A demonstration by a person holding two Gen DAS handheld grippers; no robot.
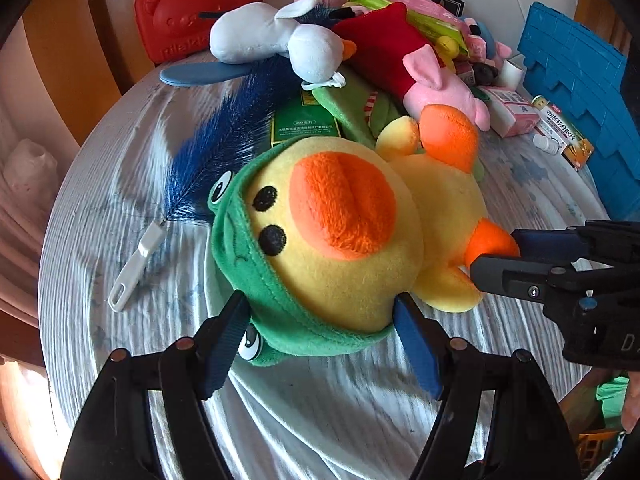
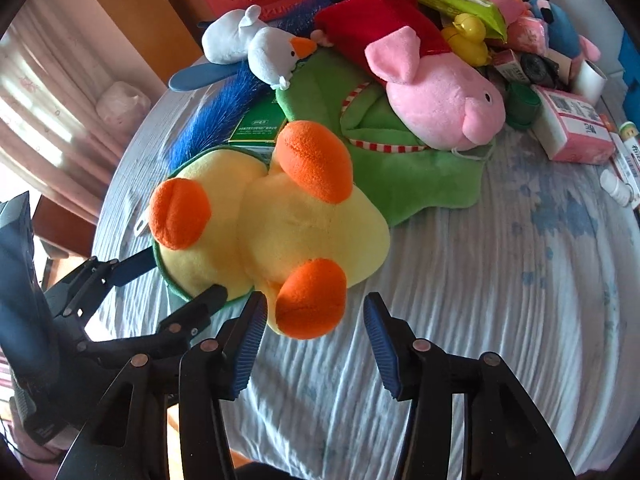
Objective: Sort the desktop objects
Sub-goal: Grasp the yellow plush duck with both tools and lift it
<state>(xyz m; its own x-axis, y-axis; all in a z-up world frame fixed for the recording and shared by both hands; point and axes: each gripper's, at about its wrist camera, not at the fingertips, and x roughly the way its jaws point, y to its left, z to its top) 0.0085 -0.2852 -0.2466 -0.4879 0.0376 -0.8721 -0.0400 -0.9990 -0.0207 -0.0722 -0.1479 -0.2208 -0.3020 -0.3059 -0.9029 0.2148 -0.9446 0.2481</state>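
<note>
A yellow duck plush (image 1: 340, 240) in a green frog hood, with an orange beak and feet, lies on the cloth-covered round table (image 1: 320, 420). My left gripper (image 1: 320, 304) has its blue pads pressed on either side of the hooded head; the right wrist view shows it (image 2: 186, 274) clasping the head from the left. My right gripper (image 2: 316, 304) stands open around one orange foot (image 2: 312, 300), with a gap on the right pad's side. In the left wrist view it (image 1: 496, 252) reaches in from the right edge. The duck (image 2: 288, 220) shows its underside there.
Behind the duck a pile holds a white goose plush (image 1: 280, 40), a pink pig in red (image 2: 436, 104), a green plush (image 2: 400, 176) and a blue feather duster (image 1: 224, 140). A red case (image 1: 192, 12) stands far left. A blue crate (image 1: 576, 80) and pink boxes (image 1: 516, 116) are at right.
</note>
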